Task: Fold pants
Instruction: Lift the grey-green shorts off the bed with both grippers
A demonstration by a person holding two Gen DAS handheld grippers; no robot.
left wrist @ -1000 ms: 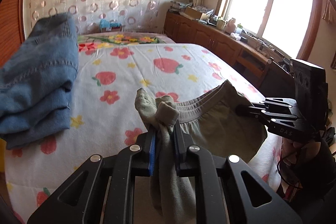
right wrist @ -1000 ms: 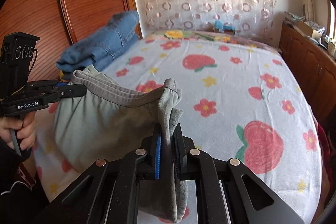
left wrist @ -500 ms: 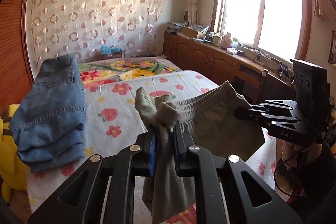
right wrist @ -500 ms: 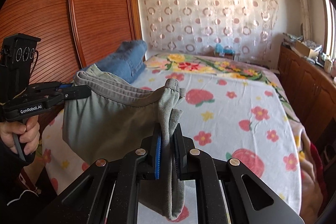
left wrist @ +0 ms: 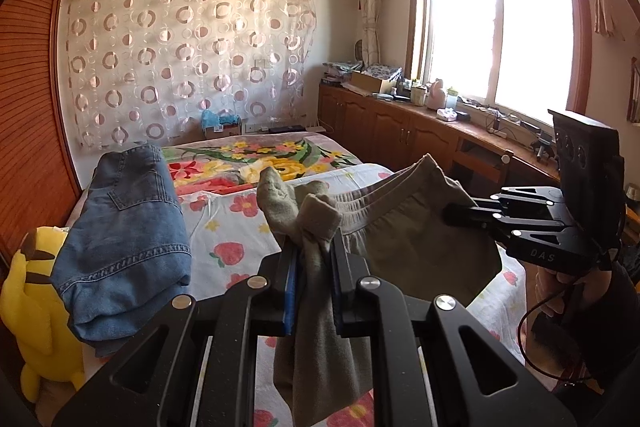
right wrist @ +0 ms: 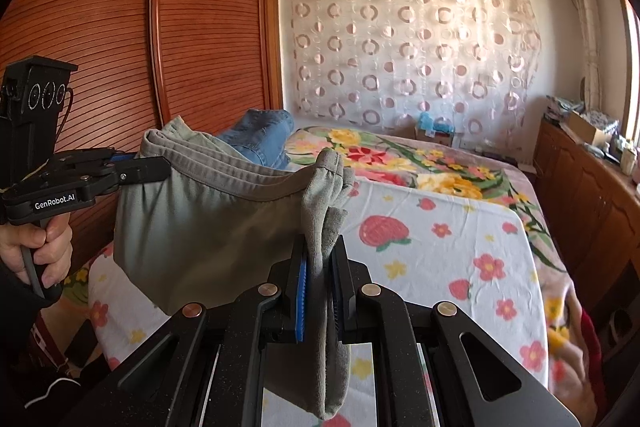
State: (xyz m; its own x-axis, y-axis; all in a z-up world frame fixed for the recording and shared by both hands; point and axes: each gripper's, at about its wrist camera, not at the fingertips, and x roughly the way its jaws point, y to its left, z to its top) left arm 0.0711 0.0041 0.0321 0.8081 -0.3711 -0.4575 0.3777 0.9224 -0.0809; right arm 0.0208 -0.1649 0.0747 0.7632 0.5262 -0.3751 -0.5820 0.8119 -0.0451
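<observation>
Grey-green cloth fills both grips: left gripper (left wrist: pixel 313 267) clamped on one waistband corner of the pants (left wrist: pixel 404 227), right gripper (right wrist: pixel 320 263) clamped on the other. One pair of pants, hung in the air between two grippers above the bed (right wrist: pixel 440 227). Only the left view shows the window (left wrist: pixel 496 27), a yellow plush toy (left wrist: pixel 36 311) and the folded jeans (left wrist: pixel 124 239) in full; in the right view the pants hide most of the jeans. Only the right view shows the wooden wardrobe (right wrist: pixel 160 27).
</observation>
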